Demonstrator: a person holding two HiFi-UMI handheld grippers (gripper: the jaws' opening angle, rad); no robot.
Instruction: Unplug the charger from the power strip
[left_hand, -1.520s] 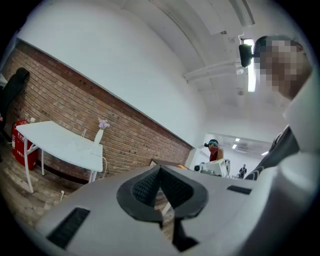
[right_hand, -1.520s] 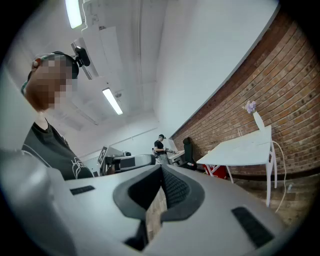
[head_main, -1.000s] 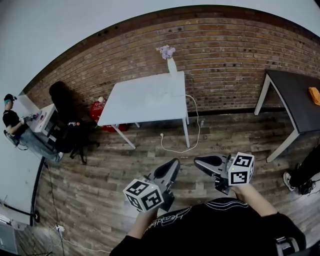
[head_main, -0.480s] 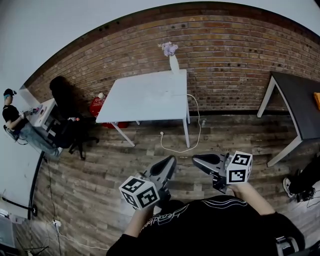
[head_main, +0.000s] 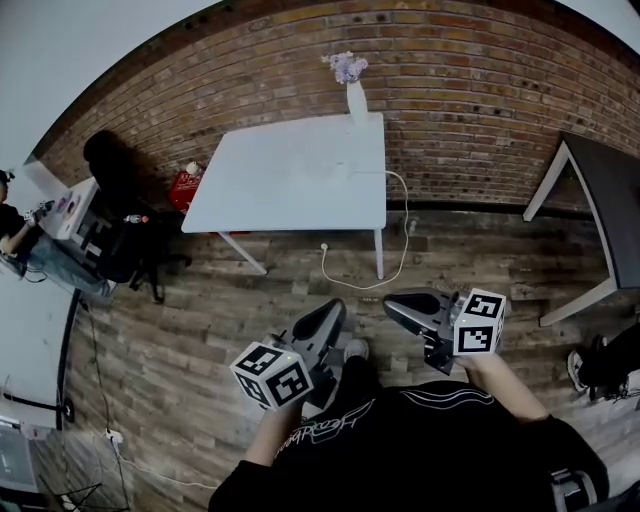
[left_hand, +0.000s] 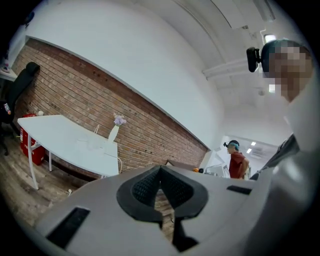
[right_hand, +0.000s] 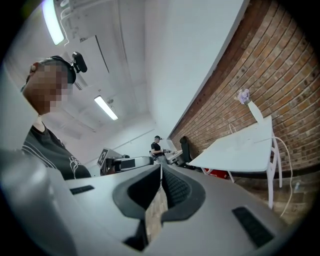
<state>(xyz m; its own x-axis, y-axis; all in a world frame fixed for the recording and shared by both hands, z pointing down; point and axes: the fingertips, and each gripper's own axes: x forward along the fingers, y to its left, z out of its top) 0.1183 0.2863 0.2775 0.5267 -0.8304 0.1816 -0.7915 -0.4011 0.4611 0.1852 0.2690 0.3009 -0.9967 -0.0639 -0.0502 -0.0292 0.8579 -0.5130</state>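
A white table (head_main: 290, 180) stands against the brick wall, well ahead of both grippers. A small white item (head_main: 350, 169) lies on its top near the right edge, too small to make out. From there a white cable (head_main: 403, 235) drops over the edge and loops on the floor to a loose plug (head_main: 323, 247). My left gripper (head_main: 336, 308) and right gripper (head_main: 392, 302) are held in front of the person's body, both shut and empty. The table (left_hand: 65, 142) shows far off in the left gripper view past the left gripper (left_hand: 160, 171), and the table (right_hand: 240, 150) past the right gripper (right_hand: 161, 169).
A white vase with purple flowers (head_main: 354, 85) stands at the table's back edge. A black office chair (head_main: 115, 230) and a red bag (head_main: 180, 188) are left of the table, a dark table (head_main: 600, 200) at the right. Other people stand farther off.
The white table has come nearer and larger in the head view. Both grippers keep their place in front of the body, still shut.
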